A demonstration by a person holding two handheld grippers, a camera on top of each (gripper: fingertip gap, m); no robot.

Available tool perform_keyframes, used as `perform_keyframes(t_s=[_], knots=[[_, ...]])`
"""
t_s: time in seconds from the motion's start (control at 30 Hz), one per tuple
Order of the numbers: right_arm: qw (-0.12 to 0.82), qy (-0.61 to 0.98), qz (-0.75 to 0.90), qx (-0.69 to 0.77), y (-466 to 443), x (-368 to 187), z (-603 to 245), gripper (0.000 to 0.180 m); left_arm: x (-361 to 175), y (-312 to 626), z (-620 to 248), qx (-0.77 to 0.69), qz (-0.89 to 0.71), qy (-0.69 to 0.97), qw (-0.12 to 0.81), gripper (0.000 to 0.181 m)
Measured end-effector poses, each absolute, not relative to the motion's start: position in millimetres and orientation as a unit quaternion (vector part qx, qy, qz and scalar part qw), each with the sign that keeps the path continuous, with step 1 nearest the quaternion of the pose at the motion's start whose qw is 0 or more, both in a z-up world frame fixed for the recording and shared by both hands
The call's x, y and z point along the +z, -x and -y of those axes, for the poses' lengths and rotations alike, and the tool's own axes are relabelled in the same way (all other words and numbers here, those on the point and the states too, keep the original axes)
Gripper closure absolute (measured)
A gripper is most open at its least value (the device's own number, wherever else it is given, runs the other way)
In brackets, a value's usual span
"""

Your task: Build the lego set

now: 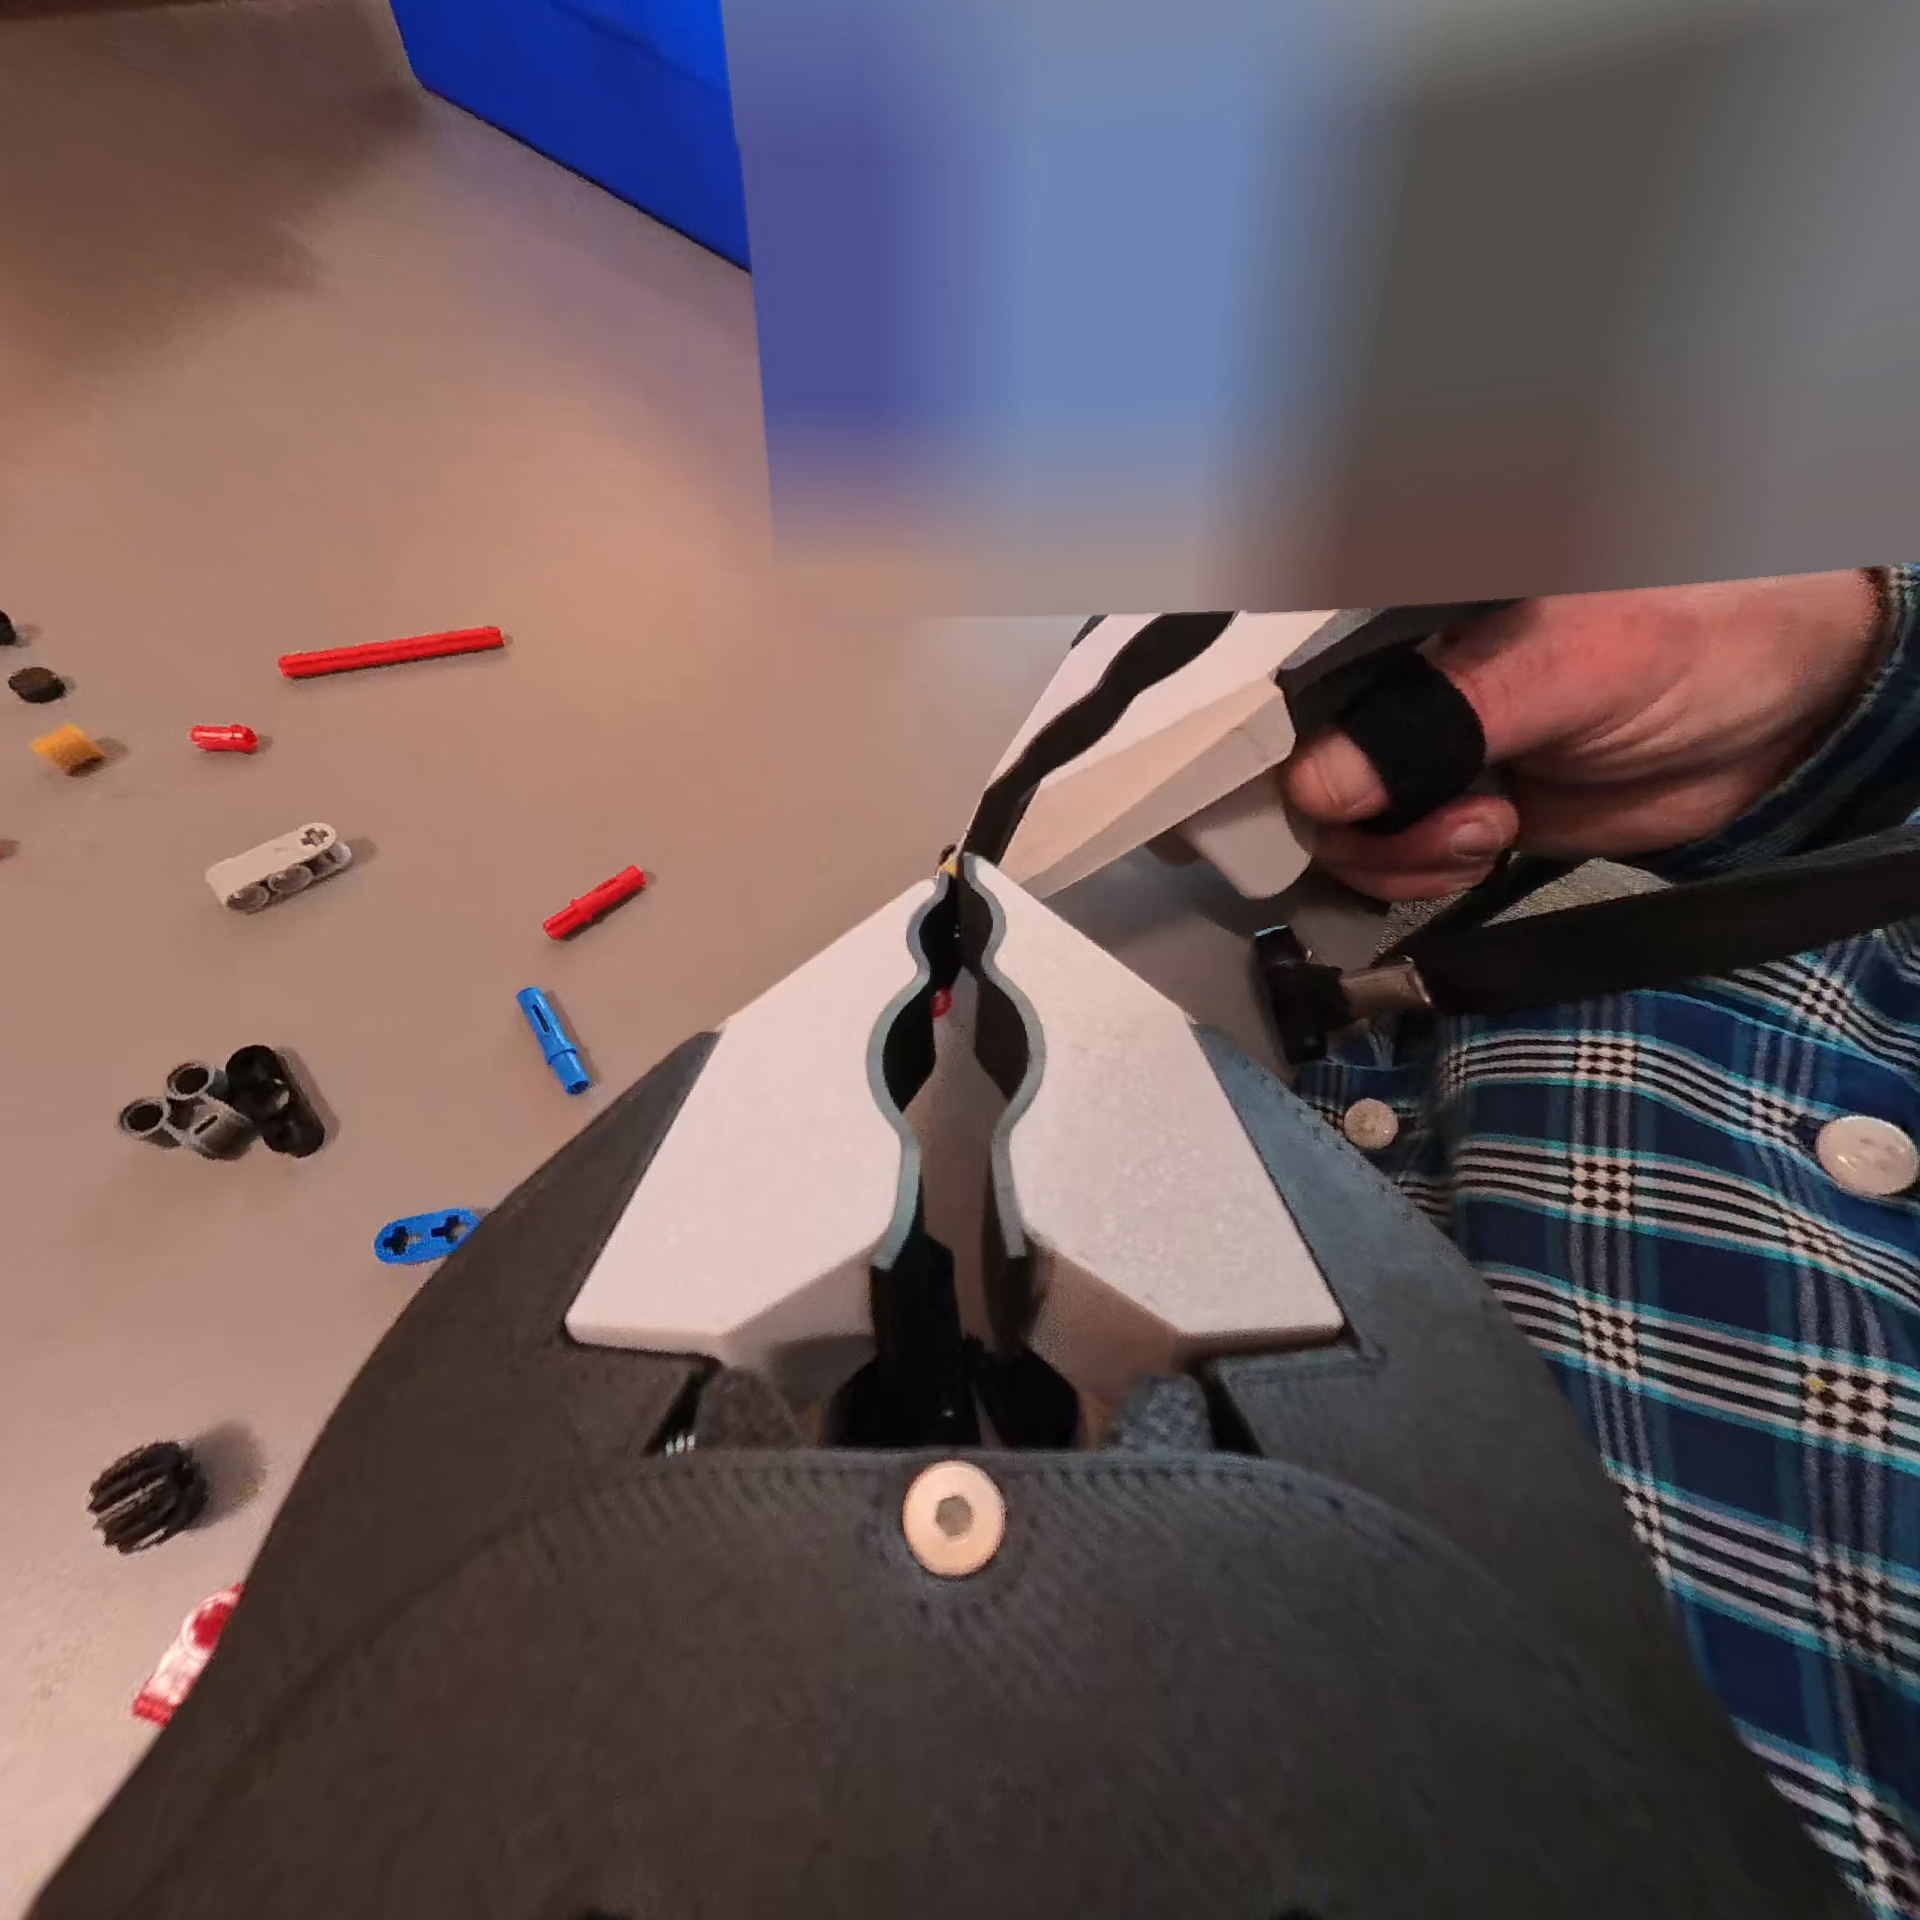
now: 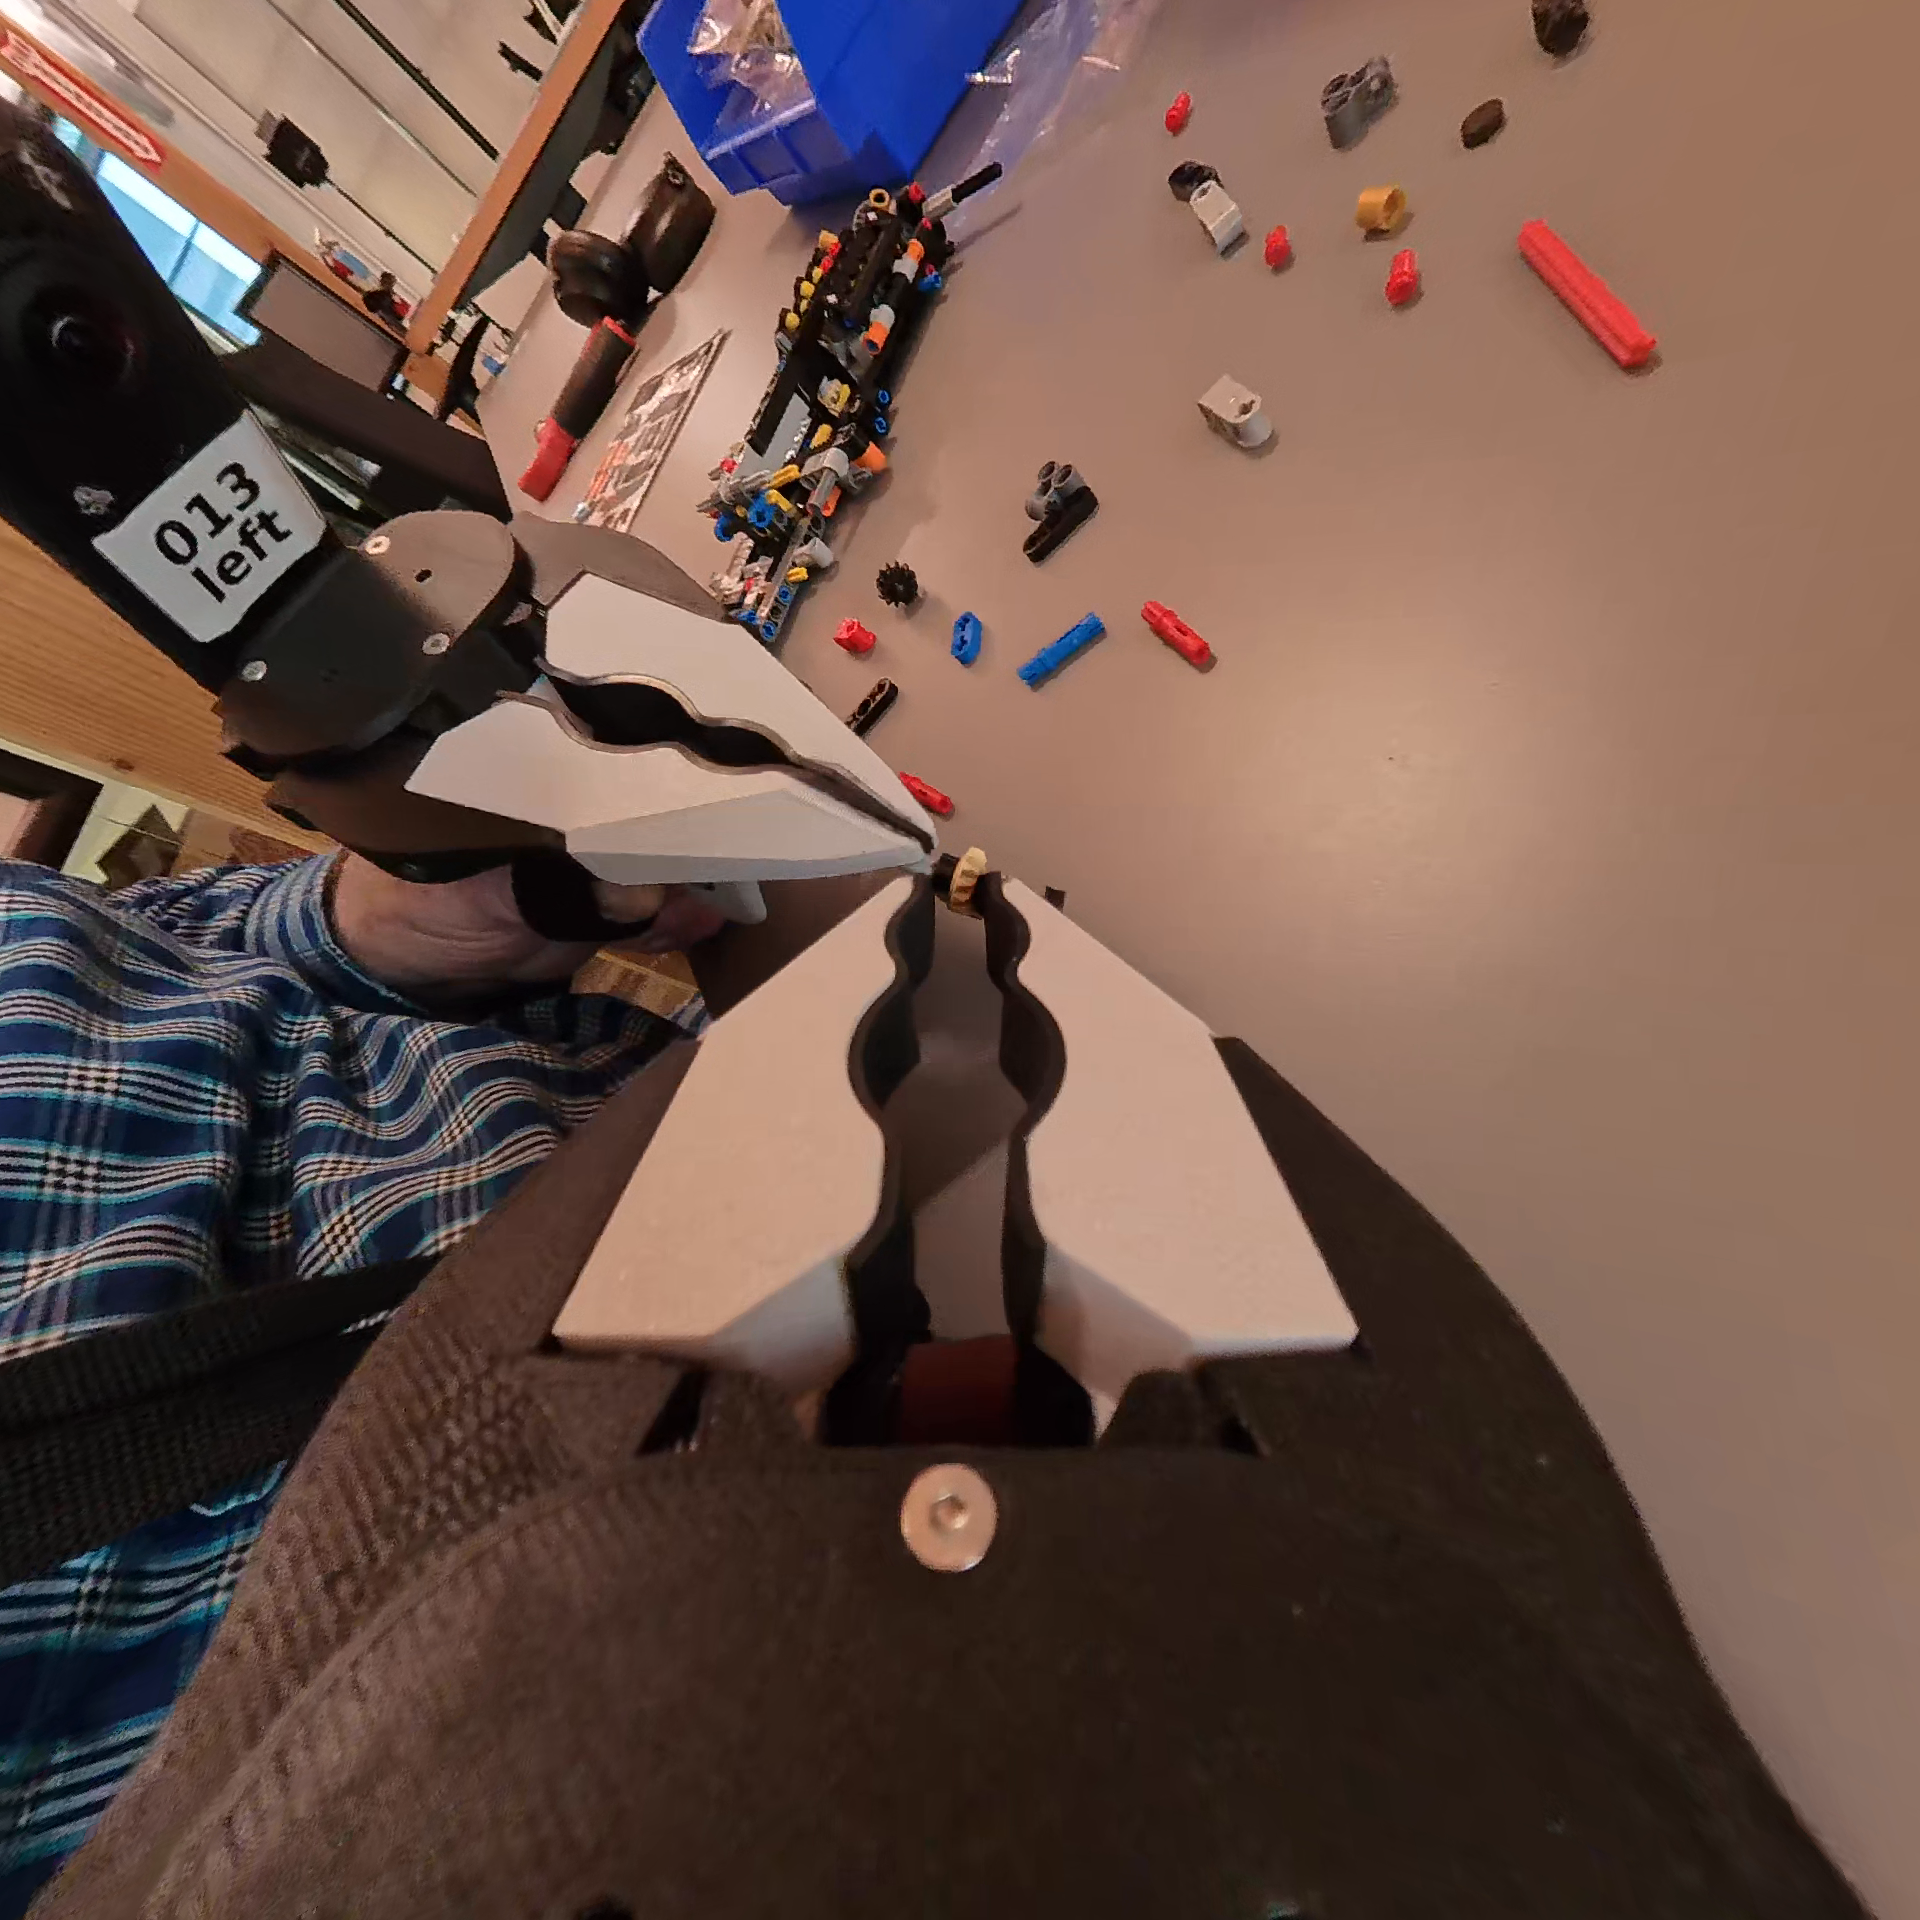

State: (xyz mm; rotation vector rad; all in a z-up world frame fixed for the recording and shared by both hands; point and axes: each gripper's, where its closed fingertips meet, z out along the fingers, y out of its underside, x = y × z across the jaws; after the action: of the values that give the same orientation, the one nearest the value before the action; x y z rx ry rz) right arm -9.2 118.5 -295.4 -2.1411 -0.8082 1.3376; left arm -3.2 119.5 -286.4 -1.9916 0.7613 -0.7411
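My right gripper is shut on a small tan gear, held at its fingertips above the grey table. My left gripper is shut. It also shows in the right wrist view, coming in from the left with its tips touching a small black stub next to the gear. How the stub is gripped is hidden. In the left wrist view the right gripper comes in from the upper right and meets my left tips, where a speck of the tan gear shows.
A part-built black model lies beside a blue bin, tyres and a printed sheet. Loose pieces lie scattered: red axle, grey beam, blue pin, black gear. A person's plaid shirt is close. Only a small space, under 4 cm, lies between the two pairs of fingers. The part-built black model is about 30 cm from both grippers' fingertips.
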Motion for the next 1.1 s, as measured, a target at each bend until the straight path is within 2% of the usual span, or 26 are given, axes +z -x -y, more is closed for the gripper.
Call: perform_keyframes(t_s=[0.2, 0.37, 0.63, 1.1], knots=[[0.252, 0.783, 0.315, 0.474, 10.8, -296.5, -116.5, 0.173, -285.0, 7.8, -115.8, -0.332, -0.287, 0.797, 0.415, 0.178], [0.253, 0.78, 0.323, 0.472, 12.0, -296.5, -115.1, 0.174, -285.1, 11.4, -107.4, -0.349, -0.292, 0.795, 0.401, 0.166], [0.258, 0.777, 0.334, 0.467, 13.0, -296.2, -112.7, 0.175, -284.7, 7.9, -107.0, -0.322, -0.327, 0.791, 0.404, 0.176], [0.273, 0.768, 0.388, 0.429, 14.3, -299.3, -105.4, 0.172, -299.2, 16.7, -100.8, -0.285, -0.344, 0.805, 0.391, 0.179]])
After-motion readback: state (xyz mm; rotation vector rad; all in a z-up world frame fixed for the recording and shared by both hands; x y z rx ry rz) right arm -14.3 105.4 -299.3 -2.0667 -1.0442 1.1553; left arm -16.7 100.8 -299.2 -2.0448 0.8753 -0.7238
